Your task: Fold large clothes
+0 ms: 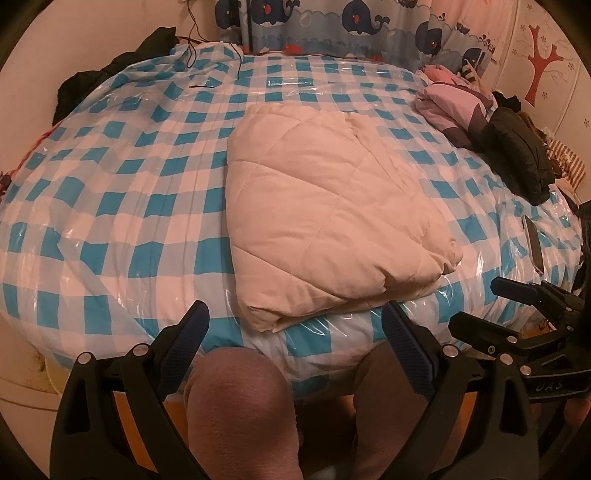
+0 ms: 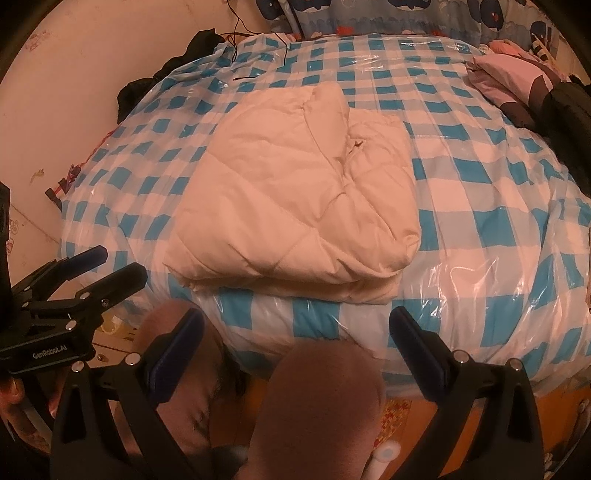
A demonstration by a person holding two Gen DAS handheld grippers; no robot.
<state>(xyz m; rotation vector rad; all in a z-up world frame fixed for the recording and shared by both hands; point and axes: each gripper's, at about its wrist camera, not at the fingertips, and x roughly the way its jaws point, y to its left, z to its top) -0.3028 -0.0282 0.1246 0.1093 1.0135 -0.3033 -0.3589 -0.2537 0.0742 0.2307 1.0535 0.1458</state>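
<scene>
While both pairs of tongs hang back over the near edge of the bed, I see the folded cream quilted garment [image 1: 328, 206] lying in the middle of the blue-and-white checked bed cover under clear plastic sheeting [image 1: 122, 192], its thick folded edge turned toward me. Nothing touches it.

My left tongs [image 1: 295, 332] stand spread wide, empty, with the blue ribbed pads [image 1: 408, 354] facing each other across the gap. My right tongs [image 2: 297, 332] are likewise spread and hold nothing; from the left camera I see them off to the right, low beside the bed edge. From the right camera the body of the left tongs shows at the left with the white lettering "GenRobot.AI" on its black housing [image 2: 48, 354]. On the other unit only a few blurred letters show, and I cannot read them with any certainty.

Below both cameras the person's knees [image 1: 240, 410] in pinkish trousers sit close against the bed's near side.

Along the far right edge of the bed lie a pink folded garment [image 1: 450, 107] and a black padded jacket [image 1: 517, 155] just beside it. A dark flat phone [image 1: 533, 243] rests near the right edge. Beyond the bed hangs a blue whale-print curtain [image 1: 332, 26], and a thin dark cable [image 1: 236, 62] trails onto the far left of the cover.
</scene>
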